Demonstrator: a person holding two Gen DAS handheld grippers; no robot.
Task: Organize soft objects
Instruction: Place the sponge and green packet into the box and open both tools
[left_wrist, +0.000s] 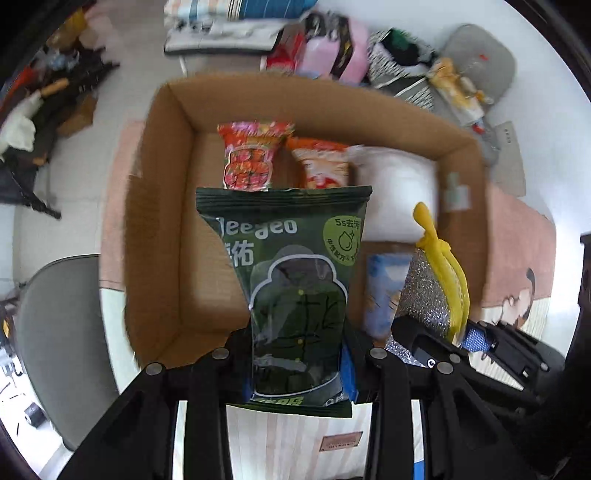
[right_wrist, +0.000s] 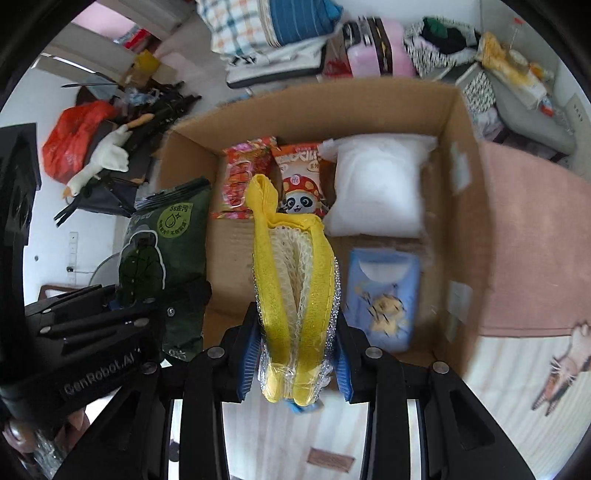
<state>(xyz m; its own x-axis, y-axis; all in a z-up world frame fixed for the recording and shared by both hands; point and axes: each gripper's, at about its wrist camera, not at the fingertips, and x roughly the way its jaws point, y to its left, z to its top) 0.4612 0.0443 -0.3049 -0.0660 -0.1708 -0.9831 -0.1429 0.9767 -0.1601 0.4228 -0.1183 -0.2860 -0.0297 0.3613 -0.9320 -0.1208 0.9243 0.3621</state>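
Note:
My left gripper (left_wrist: 299, 354) is shut on a dark green wipes packet (left_wrist: 295, 280), held upright over the near edge of an open cardboard box (left_wrist: 162, 206). My right gripper (right_wrist: 297, 354) is shut on a yellow and silver mesh scrubber (right_wrist: 295, 280), also above the box's near edge. The scrubber shows in the left wrist view (left_wrist: 439, 280), and the green packet shows in the right wrist view (right_wrist: 166, 243). Inside the box (right_wrist: 465, 206) lie a red snack bag (right_wrist: 240, 177), an orange panda snack bag (right_wrist: 299, 177), a white pillow pack (right_wrist: 380, 188) and a blue tissue pack (right_wrist: 384, 295).
The box sits on a pink mat (right_wrist: 532, 251) on a bed or table with a cat-print cover (right_wrist: 561, 373). Piles of clothes, bedding and bags (right_wrist: 280, 33) lie beyond the box. A grey chair (left_wrist: 62, 332) stands at the left. A goose plush (right_wrist: 103, 158) lies among clutter.

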